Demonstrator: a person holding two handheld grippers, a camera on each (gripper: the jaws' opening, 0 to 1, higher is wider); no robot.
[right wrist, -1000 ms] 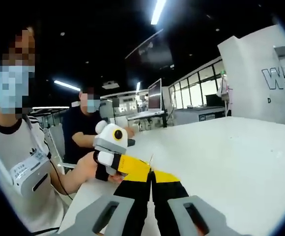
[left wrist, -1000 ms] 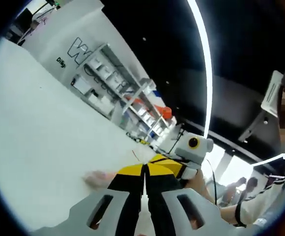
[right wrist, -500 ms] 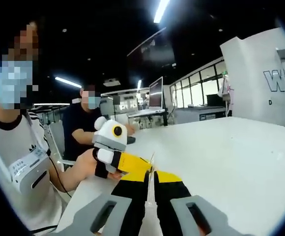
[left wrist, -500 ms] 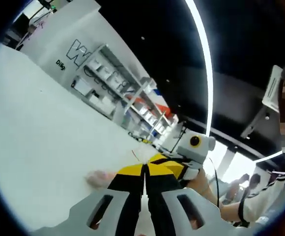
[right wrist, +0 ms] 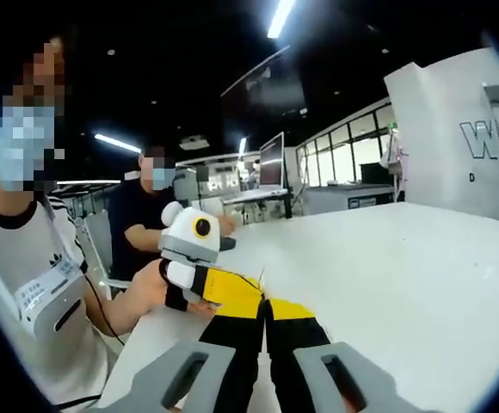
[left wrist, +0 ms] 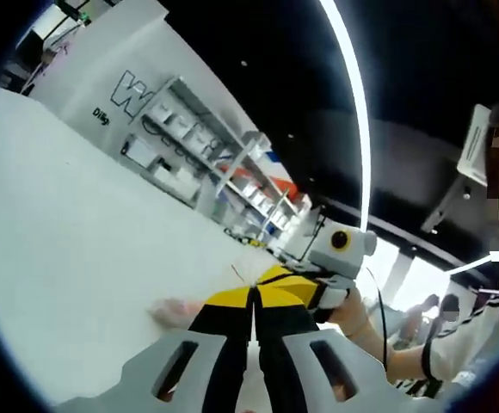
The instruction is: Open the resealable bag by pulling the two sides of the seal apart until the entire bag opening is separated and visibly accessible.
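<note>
In the left gripper view my left gripper (left wrist: pixel 253 297) has its black, yellow-tipped jaws pressed together, and a thin clear sliver of the resealable bag (left wrist: pixel 236 272) sticks up from the tips. My right gripper (left wrist: pixel 294 286) comes in from the right and meets it tip to tip. In the right gripper view the right gripper (right wrist: pixel 265 308) is shut as well, with a fine clear edge of the bag (right wrist: pixel 261 278) at its tips. The left gripper (right wrist: pixel 225 289) touches it from the left, held by a person's hand (right wrist: pixel 150 288). Most of the bag is hidden by the jaws.
A wide white table (left wrist: pixel 69 232) lies under both grippers, with a blurred pale pink patch (left wrist: pixel 170 308) beside the left jaw. Shelving (left wrist: pixel 189 151) stands at the table's far side. Two people (right wrist: pixel 146 224) are close on the left of the right gripper view.
Both grippers stay pinched tip to tip. In the right gripper view the left gripper has edged slightly left and the small gap at the tips has closed.
</note>
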